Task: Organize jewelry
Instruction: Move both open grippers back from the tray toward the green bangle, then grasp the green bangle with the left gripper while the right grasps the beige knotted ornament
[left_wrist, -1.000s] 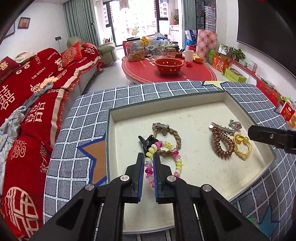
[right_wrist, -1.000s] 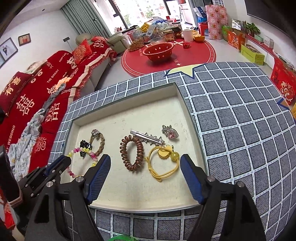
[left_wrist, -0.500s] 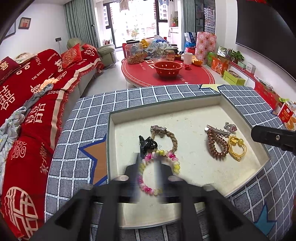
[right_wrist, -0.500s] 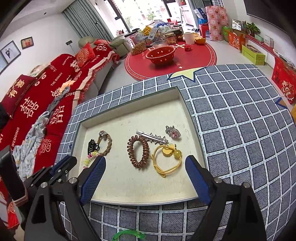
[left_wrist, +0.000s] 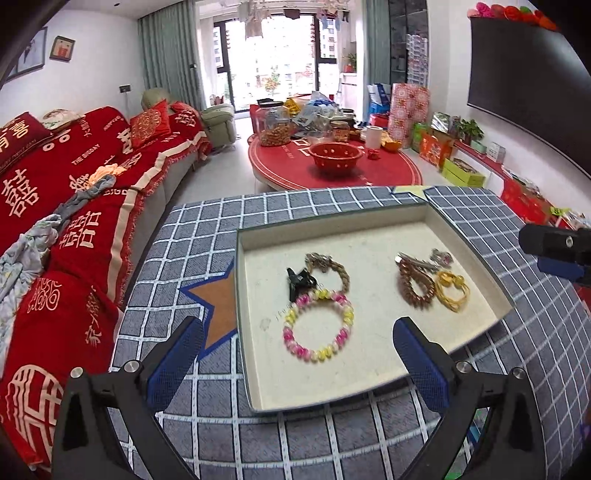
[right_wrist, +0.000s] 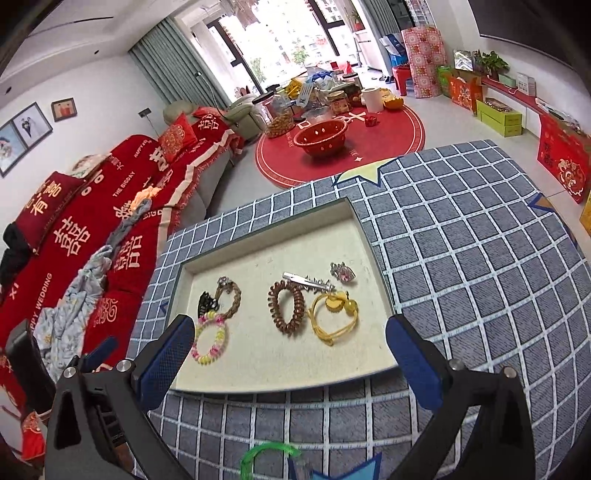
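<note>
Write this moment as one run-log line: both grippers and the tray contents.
left gripper: open, empty | right gripper: open, empty | tray: pink-yellow bracelet, brown coil tie, yellow tie

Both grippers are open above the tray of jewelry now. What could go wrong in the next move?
1. The pink and yellow beaded bracelet touches the black hair claw and the brown braided bracelet; lifting one may drag the others.
2. The brown spiral hair tie, the silver hair clip and the yellow cord bracelet lie crowded, so the right gripper might pinch two.
</note>
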